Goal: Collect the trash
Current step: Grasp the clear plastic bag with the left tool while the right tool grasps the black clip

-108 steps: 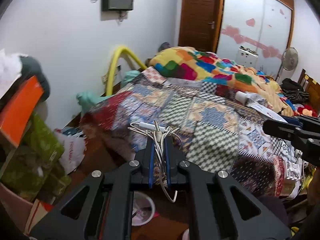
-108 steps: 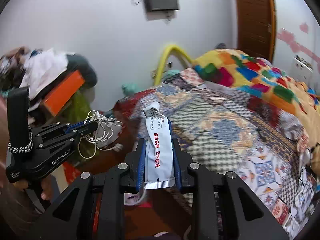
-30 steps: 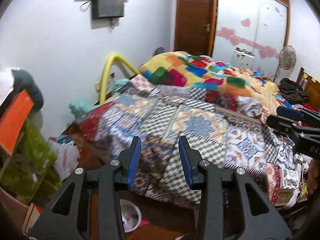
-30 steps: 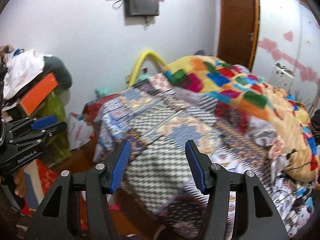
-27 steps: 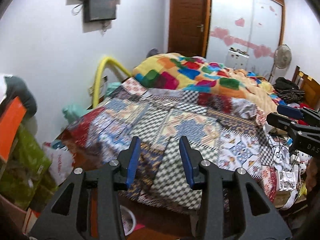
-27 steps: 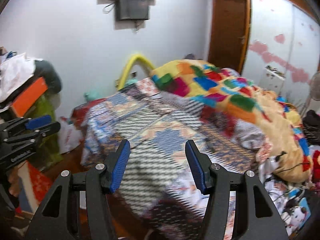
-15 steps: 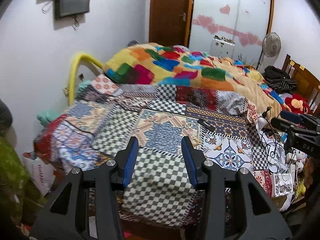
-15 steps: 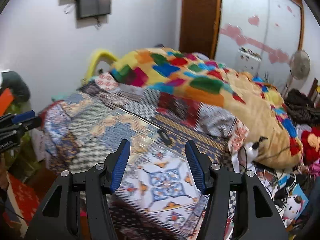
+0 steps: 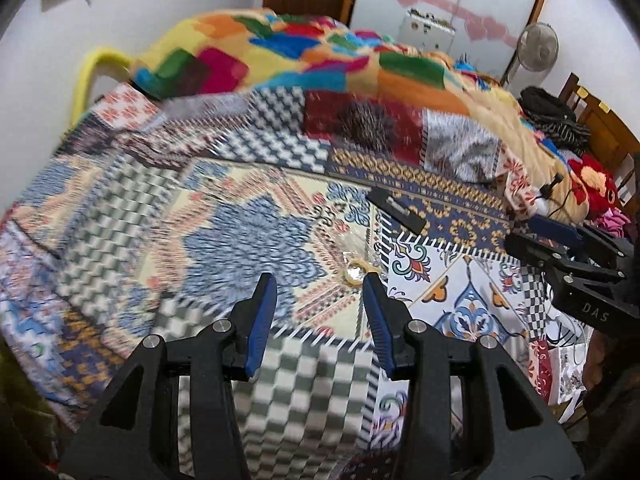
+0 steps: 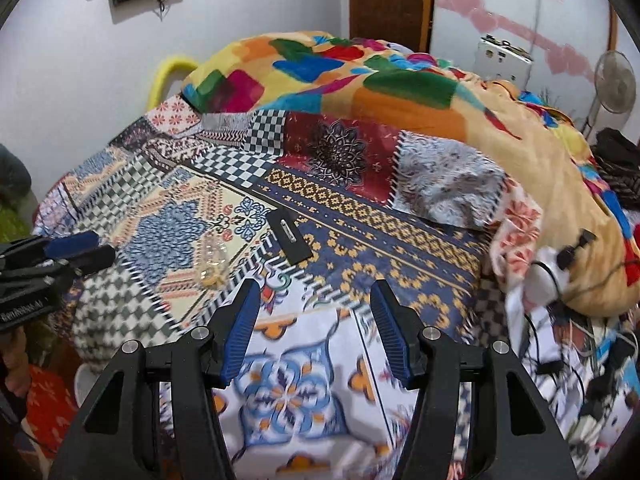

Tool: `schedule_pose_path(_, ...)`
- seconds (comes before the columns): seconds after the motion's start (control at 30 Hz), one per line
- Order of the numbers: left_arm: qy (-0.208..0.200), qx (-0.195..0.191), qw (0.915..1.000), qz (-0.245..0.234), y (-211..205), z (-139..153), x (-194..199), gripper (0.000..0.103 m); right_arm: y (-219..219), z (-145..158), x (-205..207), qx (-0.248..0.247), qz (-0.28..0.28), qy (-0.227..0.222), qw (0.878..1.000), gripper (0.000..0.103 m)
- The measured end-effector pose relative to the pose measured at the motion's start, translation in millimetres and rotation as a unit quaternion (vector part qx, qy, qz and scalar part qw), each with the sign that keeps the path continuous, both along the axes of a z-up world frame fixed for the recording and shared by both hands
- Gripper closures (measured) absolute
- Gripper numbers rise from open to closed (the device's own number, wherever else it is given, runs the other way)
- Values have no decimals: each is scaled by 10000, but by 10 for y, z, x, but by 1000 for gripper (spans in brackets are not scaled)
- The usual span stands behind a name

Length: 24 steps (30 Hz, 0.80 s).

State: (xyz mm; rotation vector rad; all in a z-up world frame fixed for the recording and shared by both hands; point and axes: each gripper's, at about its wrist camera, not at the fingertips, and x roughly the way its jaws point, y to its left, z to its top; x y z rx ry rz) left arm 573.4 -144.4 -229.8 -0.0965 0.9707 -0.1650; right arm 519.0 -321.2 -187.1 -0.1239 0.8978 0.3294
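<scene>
A crumpled clear wrapper with a gold end lies on the patchwork bedspread, just ahead of my left gripper's right finger. It also shows in the right wrist view. A flat black packet lies a little beyond it, also seen in the right wrist view. My left gripper is open and empty over the bed. My right gripper is open and empty, hovering above the bedspread to the right of the packet.
A heaped multicoloured blanket covers the far side of the bed. Cables and a charger lie at the right edge. A yellow hoop stands by the wall. A fan and wardrobe stand behind.
Both grippers let go of what they held, the earphone cable and the tube, and opened. Both then swung right from the bed's foot to over the bedspread, closer to the wrapper.
</scene>
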Motion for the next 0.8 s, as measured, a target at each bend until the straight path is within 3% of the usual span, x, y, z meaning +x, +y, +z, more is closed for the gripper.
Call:
schedule_pose_path(0.13, 226, -164, 9996, -93, -137, -273, 251, 59, 63, -197, 175, -25, 125, 28, 9999, 50)
schedule_pose_path(0.23, 374, -331, 9987, -93, -207, -443, 408, 59, 109, -356, 320, -32, 278, 145, 9995, 56)
schedule_pose_path(0.5, 370, -467, 9981, -132, -229, -618, 564, 59, 210, -626, 562, -53, 590, 292, 9978, 64)
schedule_pose_path(0.63, 219, -257, 9991, -258, -299, -629, 563, 59, 305, -662, 594, -250, 627, 100, 9977, 69)
schedule_pose_path(0.8, 0, 114, 9994, -313, -355, -650, 515, 71, 384, -683, 655, -236, 748, -24, 9969, 72)
